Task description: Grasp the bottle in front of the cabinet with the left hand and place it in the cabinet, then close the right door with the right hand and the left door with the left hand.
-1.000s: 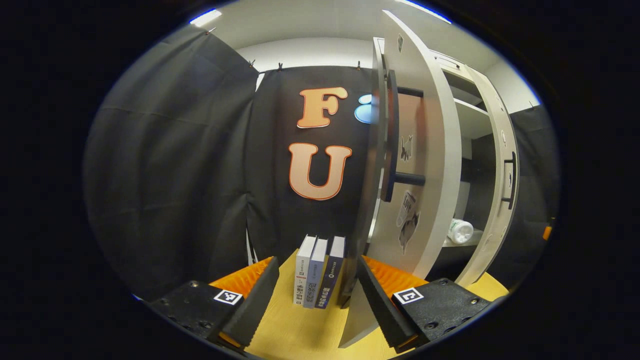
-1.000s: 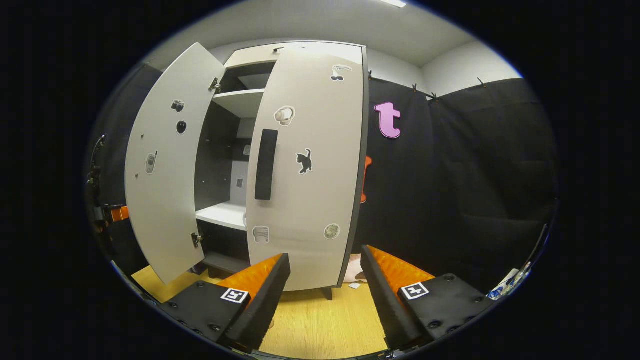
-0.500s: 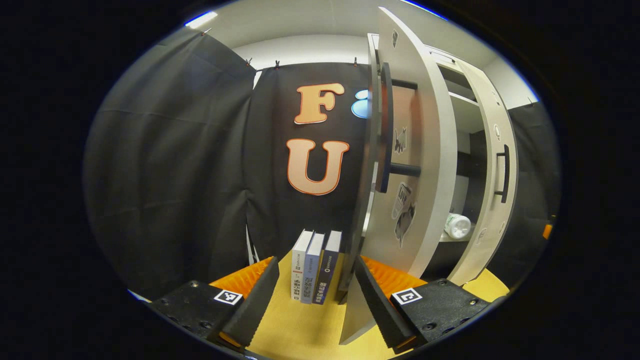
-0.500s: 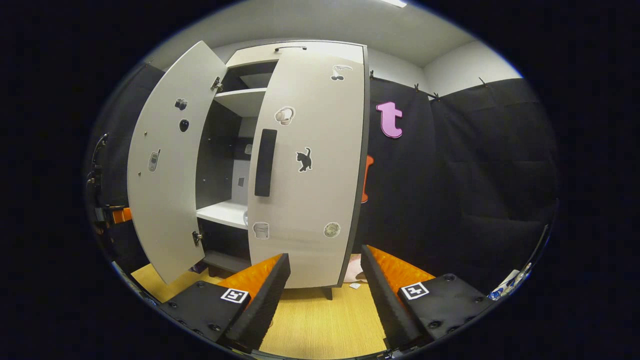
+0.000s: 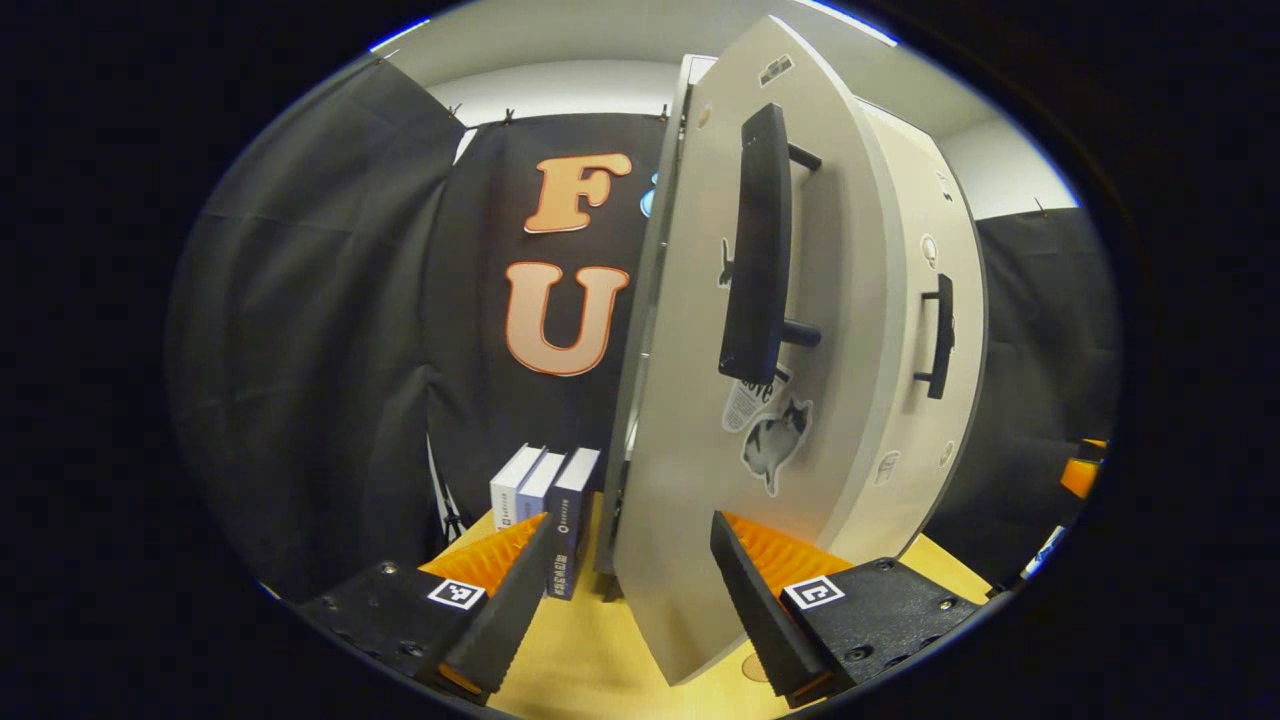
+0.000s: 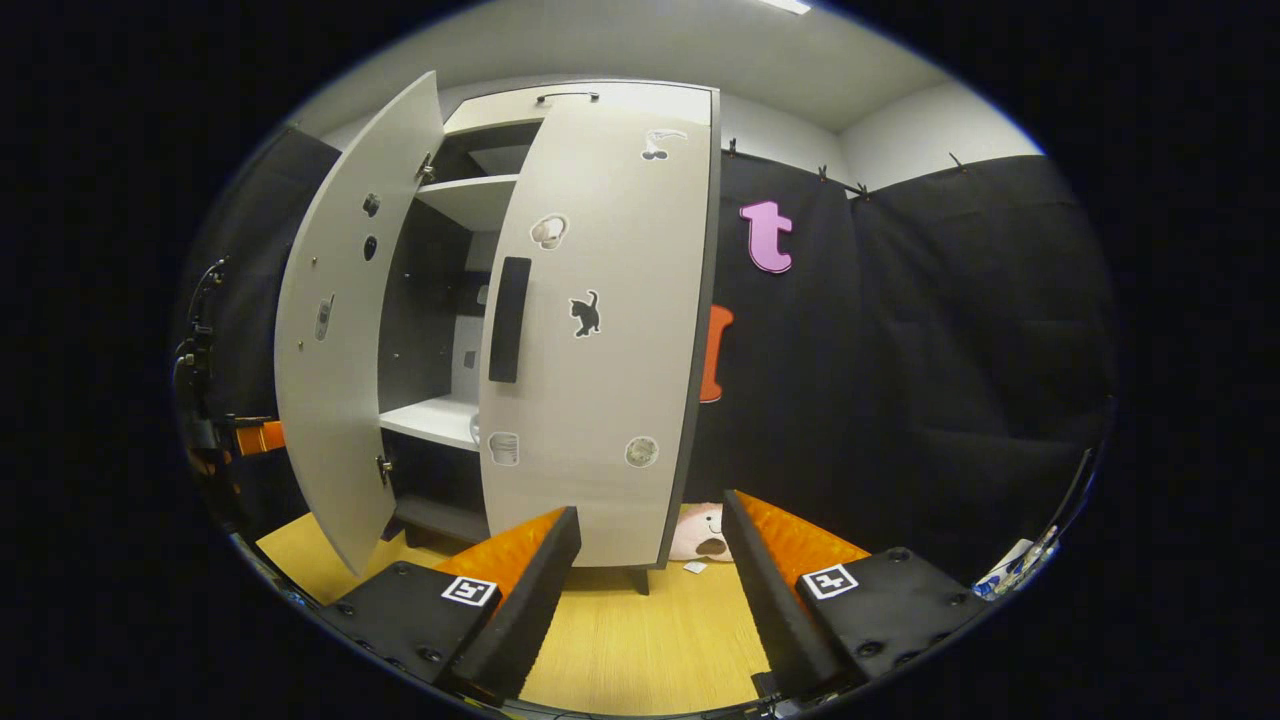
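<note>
Closing the left door (image 5: 700, 400) is the step in hand, I judge. In the left gripper view your left claw (image 5: 620, 590) is wide open and grips nothing; the lower edge of the door stands between its two fingers, in the lower centre of the frame, close to the right finger. I cannot tell if it touches. The claw seems held this way so the door edge is caught in the gap and can be swung by pushing, without need of the handle (image 5: 757, 245), which is up in the centre right of the frame.

The right door (image 5: 930, 330) appears behind it at the right of the frame, near flush with the cabinet front, so I think that step is done or almost done. The bottle is hidden by the doors in the left gripper view, so I cannot tell where it lies, though the counter in front holds no bottle. The books (image 5: 545, 500) stand at lower left, just beside the left finger; take care not to brush them.

In the right gripper view your right claw (image 6: 650, 590) is also wide open and empty, held back from the cabinet (image 6: 440, 300) above the counter (image 6: 640, 640). There the left door is at the centre left, still ajar.
</note>
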A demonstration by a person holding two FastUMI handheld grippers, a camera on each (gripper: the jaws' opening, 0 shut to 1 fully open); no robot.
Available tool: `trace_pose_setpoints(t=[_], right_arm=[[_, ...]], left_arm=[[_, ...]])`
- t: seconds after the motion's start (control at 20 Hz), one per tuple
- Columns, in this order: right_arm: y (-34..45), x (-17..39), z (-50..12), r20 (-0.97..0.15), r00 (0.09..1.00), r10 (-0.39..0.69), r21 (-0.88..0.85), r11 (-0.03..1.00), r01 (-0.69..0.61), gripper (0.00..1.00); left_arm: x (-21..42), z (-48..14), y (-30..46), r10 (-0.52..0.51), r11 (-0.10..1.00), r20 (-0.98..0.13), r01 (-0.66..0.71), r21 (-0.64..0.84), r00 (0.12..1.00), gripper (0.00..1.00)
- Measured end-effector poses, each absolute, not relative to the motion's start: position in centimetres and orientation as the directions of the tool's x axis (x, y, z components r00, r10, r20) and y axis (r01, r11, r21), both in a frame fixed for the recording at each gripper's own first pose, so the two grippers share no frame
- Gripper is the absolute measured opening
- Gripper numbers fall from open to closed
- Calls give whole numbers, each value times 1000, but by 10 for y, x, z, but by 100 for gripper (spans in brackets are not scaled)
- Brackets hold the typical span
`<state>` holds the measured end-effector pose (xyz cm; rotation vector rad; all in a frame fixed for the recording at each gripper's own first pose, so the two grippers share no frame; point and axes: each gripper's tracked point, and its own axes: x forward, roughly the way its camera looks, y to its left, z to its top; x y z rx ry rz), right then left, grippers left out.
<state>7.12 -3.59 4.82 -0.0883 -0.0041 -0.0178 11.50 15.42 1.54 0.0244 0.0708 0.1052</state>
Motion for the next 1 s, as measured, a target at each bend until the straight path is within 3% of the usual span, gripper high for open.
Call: trace_pose_setpoints(t=[0.05,0.1,0.2,0.25,0.3,0.35,0.45,0.5,1.0], right_arm=[[-42,69,48,5,1000,-27,-85,996,27,88],[-47,68,47,6,999,-37,-81,996,37,88],[-57,67,45,3,999,-53,-75,996,53,88],[-61,67,44,2,998,-60,-72,996,60,95],[-65,65,43,2,998,-67,-69,995,67,88],[-69,65,43,1,997,-73,-66,995,73,88],[-76,66,41,2,997,-83,-58,995,83,88],[-78,66,41,2,996,-88,-54,995,88,95],[-116,70,33,-15,987,-158,-51,986,158,95]], left_arm=[[120,15,149,97,995,-71,-95,31,993,94],[123,14,145,93,995,-71,-91,33,993,90],[129,13,136,83,996,-78,-81,34,993,94],[133,12,131,75,997,-82,-72,37,994,90],[136,11,127,68,997,-84,-65,40,994,94],[138,12,121,62,997,-86,-58,46,994,90],[146,10,112,50,998,-88,-46,50,995,94],[150,9,108,44,998,-90,-39,48,995,90],[204,-12,81,2,999,-124,2,40,992,94]])
